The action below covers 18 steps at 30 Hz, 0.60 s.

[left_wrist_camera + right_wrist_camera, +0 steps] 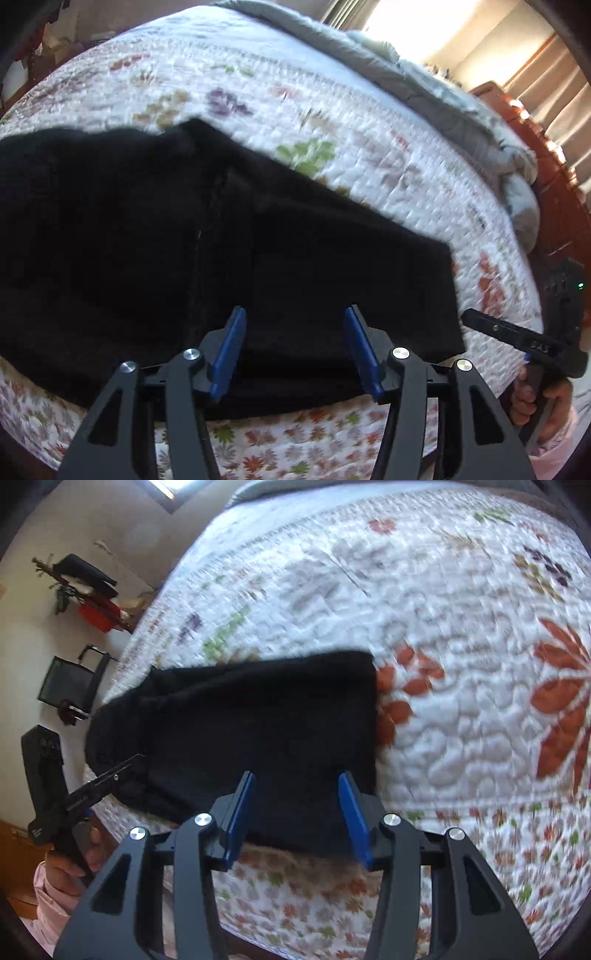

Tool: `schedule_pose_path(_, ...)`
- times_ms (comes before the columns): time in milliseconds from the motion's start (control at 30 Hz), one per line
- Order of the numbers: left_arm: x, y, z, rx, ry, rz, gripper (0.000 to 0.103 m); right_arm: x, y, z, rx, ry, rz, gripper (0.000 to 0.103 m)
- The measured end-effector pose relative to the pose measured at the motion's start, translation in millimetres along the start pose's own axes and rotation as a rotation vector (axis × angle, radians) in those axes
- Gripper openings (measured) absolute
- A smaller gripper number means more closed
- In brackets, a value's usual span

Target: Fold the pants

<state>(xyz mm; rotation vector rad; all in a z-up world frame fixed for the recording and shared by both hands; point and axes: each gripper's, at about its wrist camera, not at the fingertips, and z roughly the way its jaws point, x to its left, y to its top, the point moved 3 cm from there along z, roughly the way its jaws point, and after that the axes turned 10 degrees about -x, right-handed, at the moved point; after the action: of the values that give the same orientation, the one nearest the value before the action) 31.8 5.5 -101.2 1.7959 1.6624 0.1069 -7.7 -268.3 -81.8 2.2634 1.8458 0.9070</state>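
Lying just ahead of both gaping tools (293, 314) (297, 781), black pants (147, 229).

Matt black cloth pants (147, 229), puckered quilted cotton-looking bedspread (280, 92), blurred

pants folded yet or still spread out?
Folded. The pants lie as one compact black block on the quilt; both claws are open and hold nothing.

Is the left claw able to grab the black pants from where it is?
Probably yes. The left claw is open and right over the near edge of the black pants on the quilt, with nothing between them.
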Motion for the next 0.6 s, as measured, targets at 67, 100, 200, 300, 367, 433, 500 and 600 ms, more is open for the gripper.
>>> schedule_pose_path(67,2.9,-6.3,6.6,-0.032,-0.001,-0.002,0.056,-12.5,-9.2,13.1,0.012,0.006,0.050,0.044)
schedule_pose_path(100,0.8,-6.4,7.1,-0.034,0.007,0.016,0.056,-14.3,-10.1,14.4,0.003,0.013,0.053,0.044)
schedule_pose_path(200,-1.0,-2.4,-0.3,-0.022,0.001,0.017,0.056,-10.4,-6.5,6.5,0.001,0.013,0.045,0.045)
schedule_pose_path(300,16.9,2.3,-27.3,-0.055,-0.030,-0.068,0.057,-0.8,-4.0,-13.0,-0.027,0.018,0.018,0.053)
schedule_pose_path(367,37.6,2.8,-46.8,-0.095,0.017,-0.101,0.066,9.0,-5.5,-24.1,-0.043,0.044,-0.001,0.055)
schedule_pose_path(433,69.6,1.1,-68.3,-0.135,0.089,-0.149,0.067,17.1,-8.8,-24.8,-0.039,0.050,-0.015,0.055)
schedule_pose_path(500,98.4,-2.8,-83.4,-0.157,0.135,-0.201,0.067,22.4,-11.1,-19.4,-0.020,0.050,-0.028,0.055)
schedule_pose_path(600,157.6,-9.4,-104.7,-0.169,0.262,-0.306,0.067,27.6,-12.8,-6.5,0.006,0.004,-0.054,0.055)
